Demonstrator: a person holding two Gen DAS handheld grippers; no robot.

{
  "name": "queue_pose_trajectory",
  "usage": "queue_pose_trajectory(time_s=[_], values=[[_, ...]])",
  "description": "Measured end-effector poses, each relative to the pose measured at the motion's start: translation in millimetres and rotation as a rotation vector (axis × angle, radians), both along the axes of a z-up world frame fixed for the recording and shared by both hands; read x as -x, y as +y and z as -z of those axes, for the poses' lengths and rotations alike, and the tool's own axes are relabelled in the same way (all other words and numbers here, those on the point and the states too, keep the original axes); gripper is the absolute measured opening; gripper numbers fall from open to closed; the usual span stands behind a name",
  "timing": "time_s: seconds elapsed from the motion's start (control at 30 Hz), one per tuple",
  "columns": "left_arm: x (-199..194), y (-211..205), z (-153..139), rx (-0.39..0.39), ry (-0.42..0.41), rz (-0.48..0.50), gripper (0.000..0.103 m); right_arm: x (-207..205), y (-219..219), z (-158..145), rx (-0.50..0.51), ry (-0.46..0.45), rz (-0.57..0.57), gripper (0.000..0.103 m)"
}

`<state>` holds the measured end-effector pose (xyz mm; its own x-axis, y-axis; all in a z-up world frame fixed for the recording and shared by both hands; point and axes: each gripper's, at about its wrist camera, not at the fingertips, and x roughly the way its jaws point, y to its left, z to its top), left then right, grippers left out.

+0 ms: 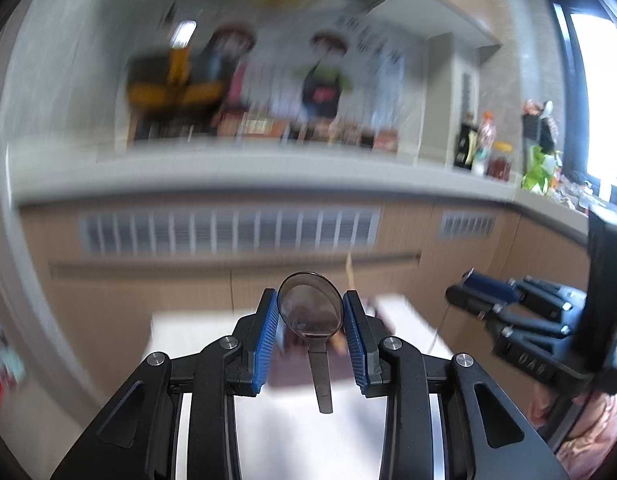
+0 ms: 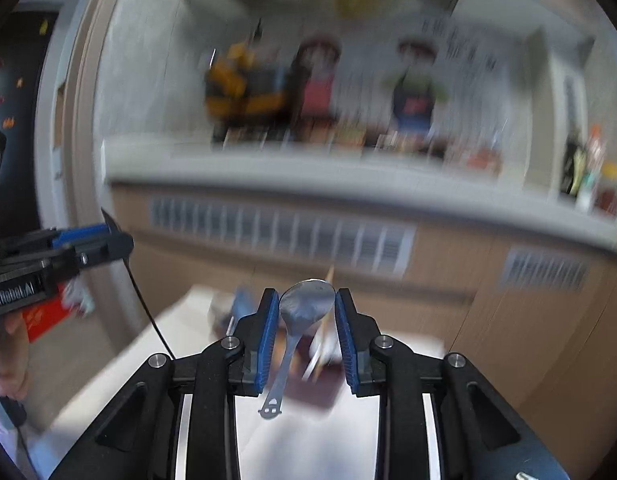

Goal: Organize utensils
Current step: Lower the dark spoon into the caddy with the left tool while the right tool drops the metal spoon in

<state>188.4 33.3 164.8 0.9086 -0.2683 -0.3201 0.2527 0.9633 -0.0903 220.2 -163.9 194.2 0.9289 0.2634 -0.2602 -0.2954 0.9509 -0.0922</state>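
My left gripper (image 1: 310,307) is shut on the bowl of a dark translucent plastic spoon (image 1: 310,312), whose short handle hangs down toward the camera. My right gripper (image 2: 306,304) is shut on the bowl of a silver metal spoon (image 2: 304,304); its thin handle slants down and left, ending in a cut-out tip. Both grippers are lifted above a white table (image 1: 308,432). The right gripper (image 1: 482,288) also appears at the right of the left wrist view, and the left gripper (image 2: 88,240) at the left edge of the right wrist view. More utensils lie blurred on a dark mat (image 2: 316,392) below.
A grey counter (image 1: 268,176) with wooden cabinets and vent grilles runs across the background, holding blurred boxes, bottles (image 1: 488,144) and a green plant (image 1: 538,168). A bright window (image 1: 600,100) is at the far right. A hand (image 2: 8,352) holds the left gripper's handle.
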Motion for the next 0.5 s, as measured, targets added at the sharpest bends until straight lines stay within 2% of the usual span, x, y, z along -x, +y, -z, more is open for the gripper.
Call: queue_pose_trajectory(time_s=[0.07, 0.13, 0.23, 0.3, 0.37, 0.5], values=[[-9, -8, -26, -0.009, -0.057, 0.012, 0.034, -7, -7, -24, -0.008, -0.038, 0.009, 0.026], [-23, -15, -49, -0.008, -0.101, 0.029, 0.034, -22, -9, -34, -0.015, -0.057, 0.026, 0.026], [-42, -20, -60, -0.014, -0.131, 0.028, 0.034, -45, -10, -32, -0.01, -0.044, 0.05, 0.026], [-56, -21, -57, -0.013, -0.131, 0.028, 0.034, -57, -8, -24, -0.01, -0.014, 0.051, 0.026], [-73, -21, -47, -0.014, -0.115, 0.025, 0.034, -74, -6, -4, -0.014, 0.035, 0.047, 0.026], [-110, -16, -14, -0.003, -0.032, 0.02, 0.034, -98, 4, 36, 0.015, 0.108, 0.046, 0.026]])
